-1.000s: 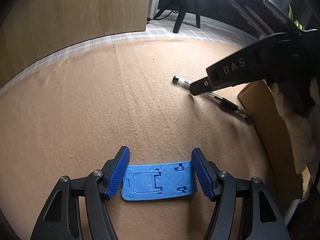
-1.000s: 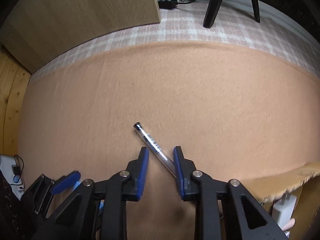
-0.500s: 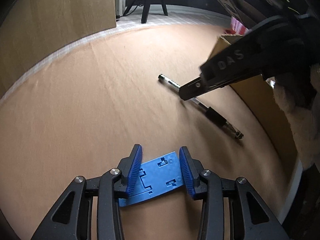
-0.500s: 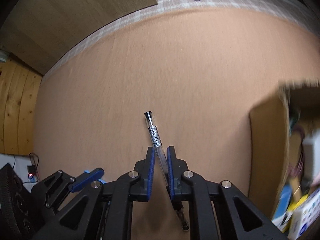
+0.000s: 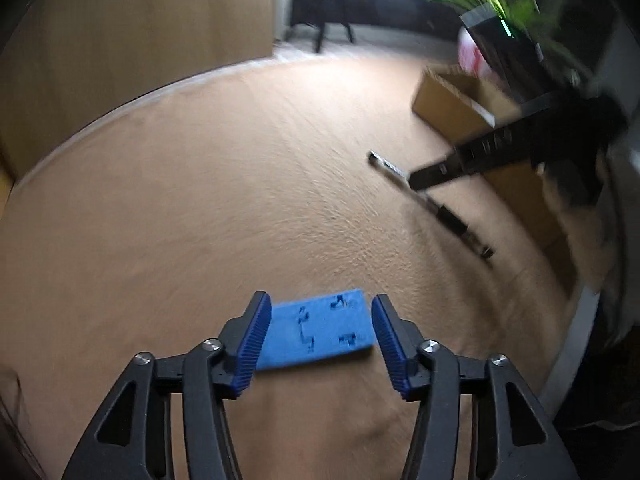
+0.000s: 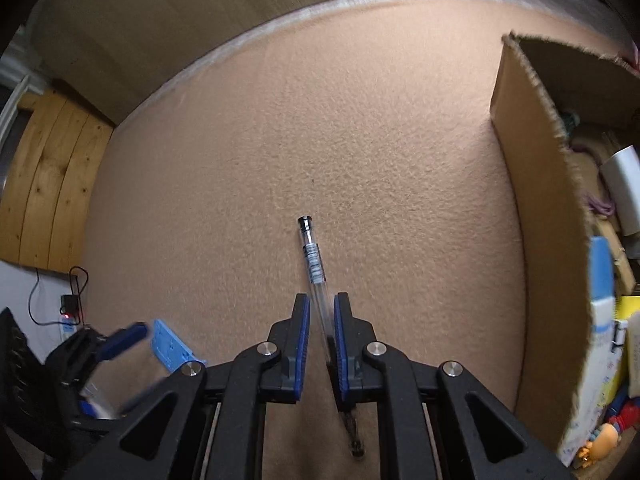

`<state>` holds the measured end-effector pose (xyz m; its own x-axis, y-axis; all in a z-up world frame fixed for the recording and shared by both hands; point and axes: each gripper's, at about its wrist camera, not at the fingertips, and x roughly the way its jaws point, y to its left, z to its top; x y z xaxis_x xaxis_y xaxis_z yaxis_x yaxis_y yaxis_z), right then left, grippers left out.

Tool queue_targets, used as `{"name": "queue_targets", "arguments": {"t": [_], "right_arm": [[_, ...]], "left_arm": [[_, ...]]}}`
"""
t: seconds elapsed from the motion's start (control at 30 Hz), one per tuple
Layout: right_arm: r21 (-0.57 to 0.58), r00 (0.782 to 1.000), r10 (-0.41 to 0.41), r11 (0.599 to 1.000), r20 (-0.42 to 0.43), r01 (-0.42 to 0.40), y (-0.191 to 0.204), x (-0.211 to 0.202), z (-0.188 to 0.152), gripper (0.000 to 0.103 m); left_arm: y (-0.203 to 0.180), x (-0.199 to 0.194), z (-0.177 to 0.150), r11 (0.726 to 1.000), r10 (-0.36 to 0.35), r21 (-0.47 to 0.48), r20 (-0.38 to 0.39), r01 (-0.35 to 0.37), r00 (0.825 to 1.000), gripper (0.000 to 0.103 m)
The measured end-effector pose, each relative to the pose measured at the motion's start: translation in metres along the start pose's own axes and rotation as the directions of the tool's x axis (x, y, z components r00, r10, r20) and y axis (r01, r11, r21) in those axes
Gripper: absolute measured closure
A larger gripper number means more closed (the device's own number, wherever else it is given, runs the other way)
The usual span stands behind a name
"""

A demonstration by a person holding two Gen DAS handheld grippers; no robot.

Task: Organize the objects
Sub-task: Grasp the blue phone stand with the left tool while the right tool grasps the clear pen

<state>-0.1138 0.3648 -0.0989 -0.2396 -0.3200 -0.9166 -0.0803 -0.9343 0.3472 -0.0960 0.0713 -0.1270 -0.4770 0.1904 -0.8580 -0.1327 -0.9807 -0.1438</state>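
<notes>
A flat blue plastic stand (image 5: 320,330) sits between the pads of my left gripper (image 5: 320,338), which is shut on it just above the tan cloth (image 5: 200,200). It also shows in the right wrist view (image 6: 172,346). My right gripper (image 6: 321,334) is shut on a clear pen (image 6: 314,268), whose capped end points away from me. In the left wrist view the pen (image 5: 432,206) hangs lifted under the right gripper (image 5: 416,180).
An open cardboard box (image 6: 536,184) stands at the right, holding several items, among them a white and blue box (image 6: 600,320). A wooden panel (image 5: 140,32) stands behind the cloth. A power strip (image 6: 68,316) lies off the left edge.
The left gripper has turned and swung right with the blue stand. The right gripper has lifted the pen and moved toward the box.
</notes>
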Motion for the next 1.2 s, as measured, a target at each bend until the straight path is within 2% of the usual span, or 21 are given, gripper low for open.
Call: {"name": "queue_targets", "arguments": {"t": [0.1, 0.23, 0.43, 0.57, 0.7, 0.83, 1.1, 1.2], "right_arm": [[-0.04, 0.999, -0.021, 0.999, 0.033, 0.022, 0.007, -0.007, -0.009, 0.08], [-0.088, 0.997, -0.068, 0.994, 0.033, 0.07, 0.016, -0.002, -0.018, 0.08], [-0.064, 0.997, -0.072, 0.995, 0.03, 0.074, 0.01, 0.001, -0.028, 0.08], [-0.056, 0.998, -0.067, 0.996, 0.021, 0.068, 0.008, 0.004, -0.033, 0.08], [-0.056, 0.997, -0.072, 0.996, 0.02, 0.073, 0.011, 0.008, -0.042, 0.08], [-0.069, 0.994, -0.103, 0.992, 0.036, 0.105, 0.013, 0.007, -0.047, 0.08], [-0.082, 0.988, -0.142, 0.986, 0.062, 0.146, 0.019, 0.006, -0.05, 0.08], [-0.09, 0.985, -0.157, 0.982, 0.074, 0.164, 0.022, 0.008, -0.049, 0.082]], "left_arm": [[0.013, -0.016, -0.018, 0.991, -0.047, -0.127, -0.013, 0.045, 0.999, 0.046], [0.029, -0.003, -0.032, 0.963, -0.121, -0.25, -0.077, 0.098, 0.99, 0.046], [0.043, 0.016, -0.022, 0.934, -0.17, -0.331, -0.08, 0.135, 0.982, 0.046], [0.044, 0.028, -0.002, 0.935, -0.152, -0.334, -0.08, 0.118, 0.985, 0.043], [0.035, 0.039, 0.02, 0.955, -0.089, -0.293, -0.106, 0.054, 0.99, 0.037], [0.015, 0.049, 0.037, 0.973, -0.019, -0.232, -0.123, -0.01, 0.992, 0.036], [-0.019, 0.069, 0.054, 0.988, 0.131, -0.057, -0.168, -0.143, 0.977, 0.036], [-0.023, 0.069, 0.053, 0.987, 0.154, -0.026, -0.161, -0.16, 0.975, 0.036]]}}
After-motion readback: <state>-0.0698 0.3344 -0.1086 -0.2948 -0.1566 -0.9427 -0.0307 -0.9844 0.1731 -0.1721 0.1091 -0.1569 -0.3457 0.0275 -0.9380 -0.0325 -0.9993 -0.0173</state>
